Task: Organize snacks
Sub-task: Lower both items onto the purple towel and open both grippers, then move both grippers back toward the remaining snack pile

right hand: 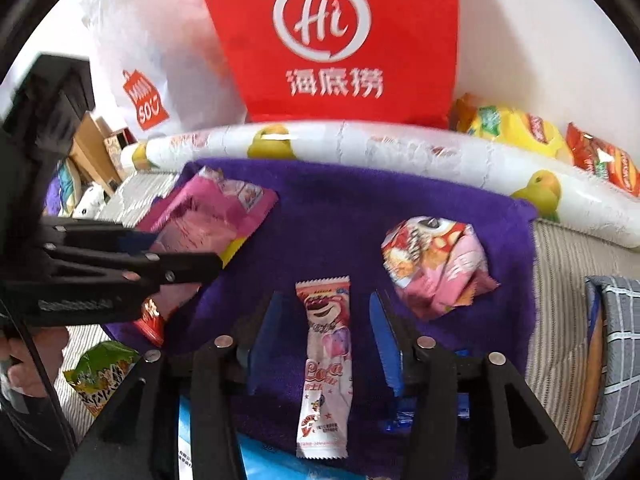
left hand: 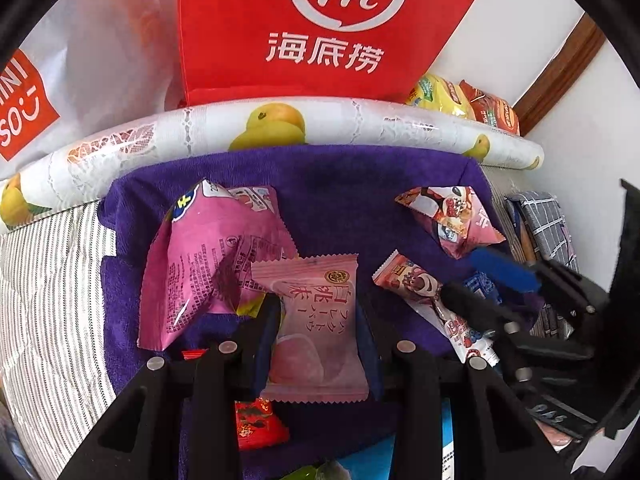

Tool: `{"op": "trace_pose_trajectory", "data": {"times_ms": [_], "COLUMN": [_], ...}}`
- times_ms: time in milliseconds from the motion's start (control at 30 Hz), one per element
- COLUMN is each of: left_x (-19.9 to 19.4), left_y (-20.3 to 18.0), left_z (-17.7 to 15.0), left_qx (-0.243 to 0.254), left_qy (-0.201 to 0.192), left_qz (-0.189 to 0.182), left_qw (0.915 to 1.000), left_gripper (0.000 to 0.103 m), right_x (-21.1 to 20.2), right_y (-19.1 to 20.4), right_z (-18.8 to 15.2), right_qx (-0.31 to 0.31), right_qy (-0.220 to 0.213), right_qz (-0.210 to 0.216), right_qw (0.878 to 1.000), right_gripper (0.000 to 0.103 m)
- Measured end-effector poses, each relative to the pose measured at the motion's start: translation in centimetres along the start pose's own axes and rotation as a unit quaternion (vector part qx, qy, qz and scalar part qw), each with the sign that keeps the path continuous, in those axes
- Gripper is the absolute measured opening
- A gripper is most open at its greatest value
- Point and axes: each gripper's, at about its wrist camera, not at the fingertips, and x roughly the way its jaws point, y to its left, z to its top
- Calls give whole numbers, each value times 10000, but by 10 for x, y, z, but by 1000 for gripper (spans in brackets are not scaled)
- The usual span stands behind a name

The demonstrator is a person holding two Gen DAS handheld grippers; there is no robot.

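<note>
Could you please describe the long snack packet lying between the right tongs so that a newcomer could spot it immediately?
Find the purple towel spread below the red Haidilao bag. Near its front edge, between the blue pads of the open right tongs, lies a long narrow stick packet. Unlike the puffy pink pouches nearby, it is slim and flat, with a pink bear face printed at its top.

We see a white wall (left hand: 520, 40) with a brown wooden trim (left hand: 560, 76), a striped bedsheet (left hand: 52, 288) under a purple towel (right hand: 340, 220), and daylight falling evenly across everything.
</note>
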Motion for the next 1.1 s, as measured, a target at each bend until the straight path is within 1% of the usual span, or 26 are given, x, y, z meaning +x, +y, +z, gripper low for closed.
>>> {"op": "trace_pose_trajectory", "data": {"times_ms": [67,133,267,500,633,700,767,800,933,1100], "left_x": [3,5,10,12,10,8,7,6,0,-14], "left_y": [-1,-2,-3,-4,-4,-3,-3,-3,-2,-1], "left_z": [0,0,0,-1,-1,-1,-1,-1,-1,-1], "left_qx": [17,37,36,57,77,82,84,81,56,16], "left_qy": [35,71,140,183,200,215,247,244,215,86], "left_qz": [-4,12,56,46,30,-16,-48,-41,-23,-85], "left_qw": [10000,10000,9999,9998,9998,9997,9996,9997,9998,9999], "left_gripper": [36,36,36,36,36,38,49,50,51,51], "right_x": [-6,-11,-11,-9,-11,-13,-15,-16,-20,-32], "right_y": [-3,-6,-7,-5,-4,-4,-5,-5,-7,-9], "right_z": [1,1,0,0,0,0,0,1,3,-2], "right_qx": [64,75,38,17,3,3,12,18,104,425], "right_qy": [-107,-208,-267,-244,-321,-380,-425,-450,-501,-415], "right_qz": [-21,-54,-232,-280,-335,-372,-408,-433,-551,-394], "right_qw": [9999,9997,9994,9993,9989,9986,9983,9980,9972,9975], "right_gripper": [55,58,58,58,58,58,58,58,58,58]}}
